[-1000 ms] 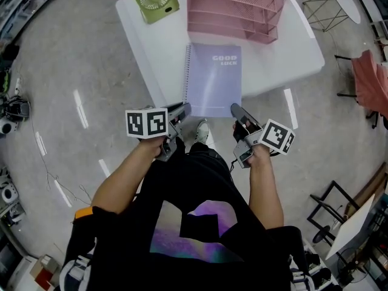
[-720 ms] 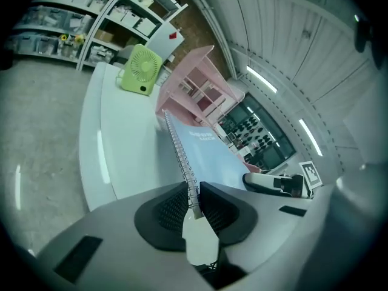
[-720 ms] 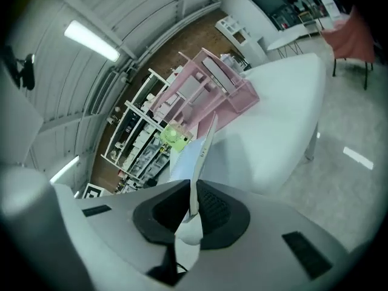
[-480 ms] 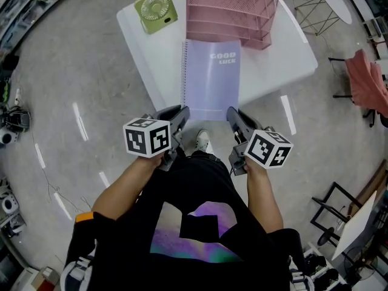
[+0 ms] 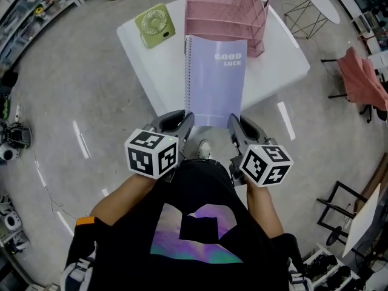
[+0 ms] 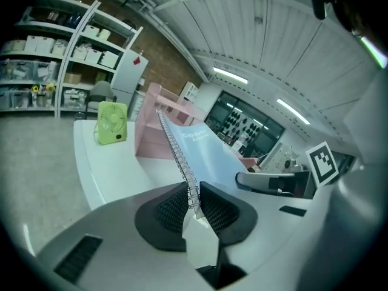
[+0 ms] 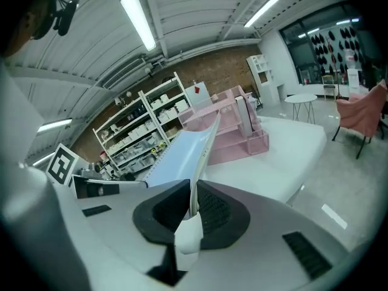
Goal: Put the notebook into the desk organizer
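1. Head view: the notebook (image 5: 215,80) is held by its near edge between two grippers, cover up, with the spiral along its left side.
2. The left gripper (image 5: 185,119) has the near left corner and the right gripper (image 5: 233,121) the near right corner.
3. The notebook's far edge overlaps the front of the pink organizer (image 5: 224,11). Whether they touch cannot be told.
4. The organizer stands at the back of a white table (image 5: 139,59), with a green fan (image 5: 154,23) to its left.
5. Left gripper view: the jaws are nearly together, clamped on the notebook's corner at the spiral wire (image 6: 185,162).
6. From there the notebook slopes up and away, clear of the table, towards the organizer.
7. The fan stands upright, left of the organizer and apart from it.
8. Right gripper view: the jaws are almost closed on the notebook's thin plain edge, the pads (image 7: 209,211) pressing both faces.
9. The notebook runs on towards the organizer ahead. Shelves (image 7: 136,132) line the brick wall behind.
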The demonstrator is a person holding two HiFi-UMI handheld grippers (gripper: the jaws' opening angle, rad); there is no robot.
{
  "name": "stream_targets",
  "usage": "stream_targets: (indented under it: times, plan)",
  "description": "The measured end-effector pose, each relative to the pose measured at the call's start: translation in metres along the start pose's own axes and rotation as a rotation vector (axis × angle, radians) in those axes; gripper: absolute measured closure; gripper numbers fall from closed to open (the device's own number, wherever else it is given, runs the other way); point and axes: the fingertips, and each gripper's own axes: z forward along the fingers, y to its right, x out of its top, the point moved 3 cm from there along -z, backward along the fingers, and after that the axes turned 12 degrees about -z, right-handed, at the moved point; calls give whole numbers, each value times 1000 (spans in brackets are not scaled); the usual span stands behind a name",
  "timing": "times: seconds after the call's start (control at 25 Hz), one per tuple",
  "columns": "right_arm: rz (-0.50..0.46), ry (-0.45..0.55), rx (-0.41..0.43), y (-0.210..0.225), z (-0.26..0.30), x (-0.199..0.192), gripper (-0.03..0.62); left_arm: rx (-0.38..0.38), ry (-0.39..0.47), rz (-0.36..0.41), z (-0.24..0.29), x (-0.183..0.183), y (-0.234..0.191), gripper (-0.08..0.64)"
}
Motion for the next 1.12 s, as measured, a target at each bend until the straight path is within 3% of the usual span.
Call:
stream_targets:
  times: [0.24, 0.6, 0.84, 1.12]
  plan:
    - [-54, 76, -73, -12, -17, 24, 549, -67, 28, 104, -12, 24, 25, 499]
    - [-96, 149, -151, -23, -14, 49, 549, -116, 59, 178, -18, 55, 27, 499]
    - [-152, 198, -178, -6, -1, 95, 549, -102, 101, 205, 0, 102, 36, 499]
    - [-197, 225, -175, 23, 35, 150, 548, -36, 137, 238, 32, 164, 35, 497]
